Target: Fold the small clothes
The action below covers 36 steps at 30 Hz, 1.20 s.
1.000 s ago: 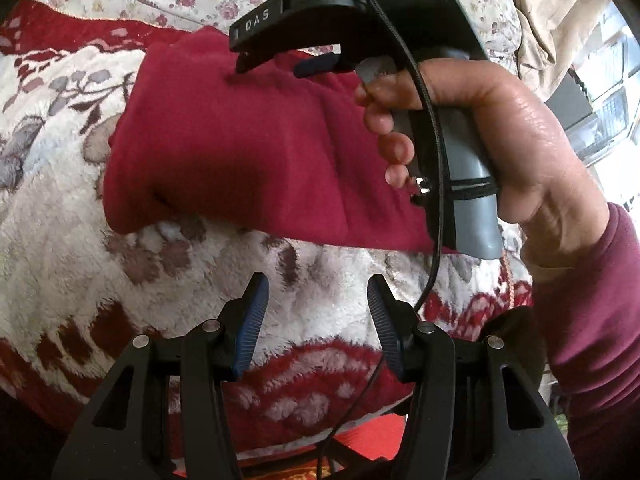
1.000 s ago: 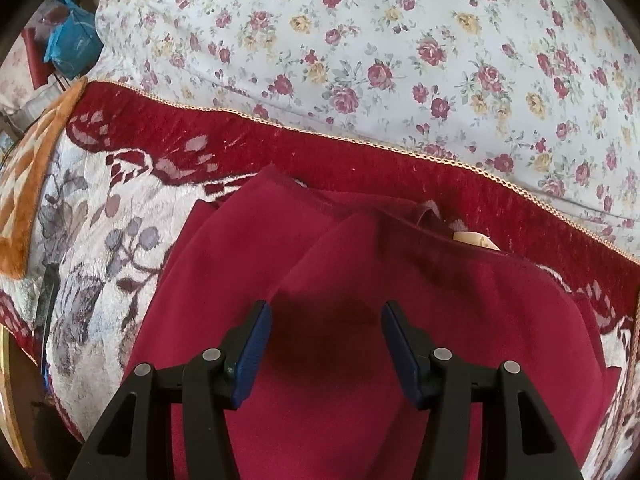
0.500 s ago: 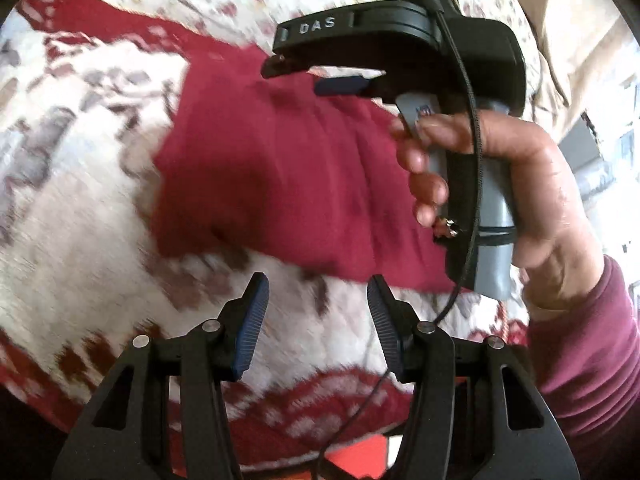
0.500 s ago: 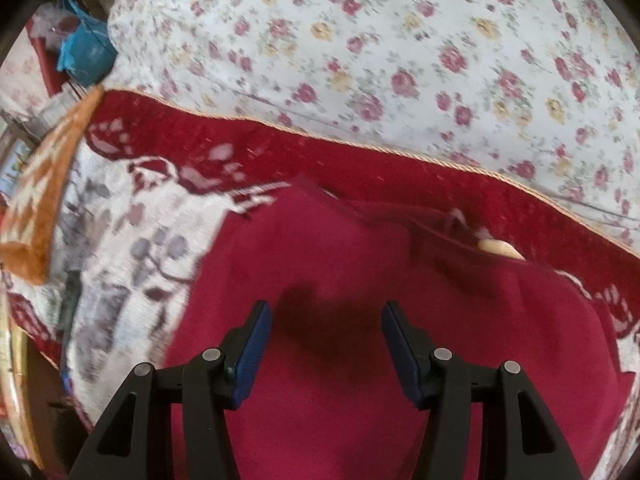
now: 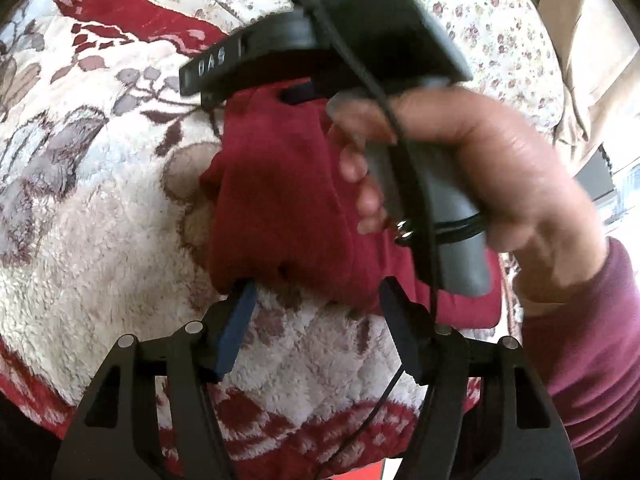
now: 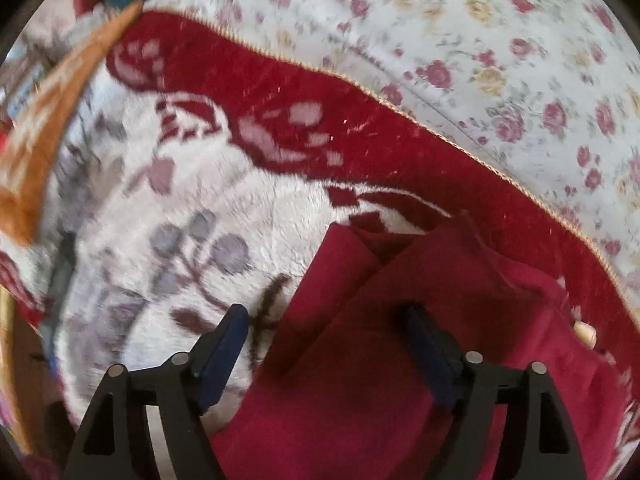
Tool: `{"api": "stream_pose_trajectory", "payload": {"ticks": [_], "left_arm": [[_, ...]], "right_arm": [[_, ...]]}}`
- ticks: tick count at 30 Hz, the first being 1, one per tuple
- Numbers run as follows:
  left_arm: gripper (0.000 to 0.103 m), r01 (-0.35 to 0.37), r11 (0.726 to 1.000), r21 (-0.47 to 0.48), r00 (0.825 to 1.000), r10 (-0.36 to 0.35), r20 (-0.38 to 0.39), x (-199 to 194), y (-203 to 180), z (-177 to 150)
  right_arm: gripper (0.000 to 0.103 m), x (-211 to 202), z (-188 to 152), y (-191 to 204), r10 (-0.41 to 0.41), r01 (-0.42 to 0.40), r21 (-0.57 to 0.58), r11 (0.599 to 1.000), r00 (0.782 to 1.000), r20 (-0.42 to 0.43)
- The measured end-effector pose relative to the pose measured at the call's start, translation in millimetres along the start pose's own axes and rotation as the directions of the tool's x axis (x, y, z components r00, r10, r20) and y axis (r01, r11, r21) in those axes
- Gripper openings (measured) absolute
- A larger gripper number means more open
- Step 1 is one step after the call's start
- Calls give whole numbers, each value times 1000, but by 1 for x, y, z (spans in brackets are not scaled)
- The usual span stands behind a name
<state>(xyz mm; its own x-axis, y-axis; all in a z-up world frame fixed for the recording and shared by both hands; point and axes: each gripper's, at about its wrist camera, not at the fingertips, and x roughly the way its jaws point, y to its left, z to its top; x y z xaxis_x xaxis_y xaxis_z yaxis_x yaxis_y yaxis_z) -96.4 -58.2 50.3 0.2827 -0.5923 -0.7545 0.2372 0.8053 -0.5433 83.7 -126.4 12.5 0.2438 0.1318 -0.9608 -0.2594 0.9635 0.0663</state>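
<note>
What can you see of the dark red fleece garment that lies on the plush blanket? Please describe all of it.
The dark red fleece garment looks soft and matte, a small piece of clothing already folded, with layered edges overlapping near its far end. It lies flat on the white and red floral plush blanket, close to the blanket's red border. The open left gripper reaches its near edge; the open right gripper hangs over it, one finger above the cloth. Whether either touches it is unclear.

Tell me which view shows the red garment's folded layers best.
The right wrist view: the red garment fills its lower right, with overlapping folded layers and edges plain. In the left wrist view the garment is smaller, blurred and partly hidden by the right tool and hand.
</note>
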Motion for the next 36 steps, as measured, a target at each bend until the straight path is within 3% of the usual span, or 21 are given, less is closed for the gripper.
{"api": "stream_pose_trajectory", "payload": {"ticks": [2, 3, 4, 7, 8, 17, 21, 22, 24, 26, 27, 31, 33, 35, 36], "left_arm": [[64, 30, 1000, 0, 999, -30, 12, -5, 3, 5], [64, 37, 999, 9, 999, -38, 22, -10, 5, 9], [64, 43, 999, 18, 999, -43, 30, -14, 7, 14], [66, 96, 995, 39, 994, -97, 40, -20, 10, 23], [72, 121, 992, 34, 992, -122, 34, -20, 12, 27], [73, 144, 989, 27, 989, -145, 42, -4, 19, 30], [73, 175, 980, 96, 983, -180, 43, -8, 15, 31], [73, 195, 975, 107, 979, -200, 39, -9, 14, 32], [77, 300, 948, 109, 952, -304, 24, -15, 15, 35], [79, 358, 927, 111, 931, -364, 36, -20, 17, 39], [79, 358, 927, 111, 930, -365, 48, -21, 18, 41], [79, 250, 963, 100, 966, -255, 38, -5, 22, 44], [79, 211, 972, 102, 976, -215, 29, 1, 22, 44], [79, 267, 958, 105, 963, -270, 18, -4, 21, 43], [79, 326, 938, 116, 944, -331, 21, -10, 20, 43]], "right_arm": [[75, 2, -1, 2, -19, 19, -37, 999, 1000, 15], [67, 2, -2, -1, -25, 26, -36, 999, 999, 29], [53, 0, -3, -6, -50, 52, -32, 998, 998, 44], [27, -12, -9, -21, 23, -22, -5, 1000, 997, 70], [21, -17, -12, -25, 44, -44, 2, 999, 996, 81], [17, -63, -37, -60, 138, -154, 61, 986, 967, 214], [17, -74, -45, -71, 148, -170, 80, 982, 961, 235], [17, -76, -47, -73, 151, -175, 81, 981, 959, 239], [17, -80, -51, -78, 156, -182, 87, 979, 956, 247], [17, -81, -53, -82, 159, -187, 95, 978, 955, 250], [17, -81, -54, -85, 161, -191, 98, 977, 954, 251], [17, -81, -56, -89, 184, -217, 107, 970, 949, 257], [17, -81, -55, -88, 190, -221, 100, 970, 948, 255], [17, -80, -55, -86, 190, -218, 90, 972, 949, 253], [17, -80, -54, -86, 189, -217, 89, 972, 949, 253]]}}
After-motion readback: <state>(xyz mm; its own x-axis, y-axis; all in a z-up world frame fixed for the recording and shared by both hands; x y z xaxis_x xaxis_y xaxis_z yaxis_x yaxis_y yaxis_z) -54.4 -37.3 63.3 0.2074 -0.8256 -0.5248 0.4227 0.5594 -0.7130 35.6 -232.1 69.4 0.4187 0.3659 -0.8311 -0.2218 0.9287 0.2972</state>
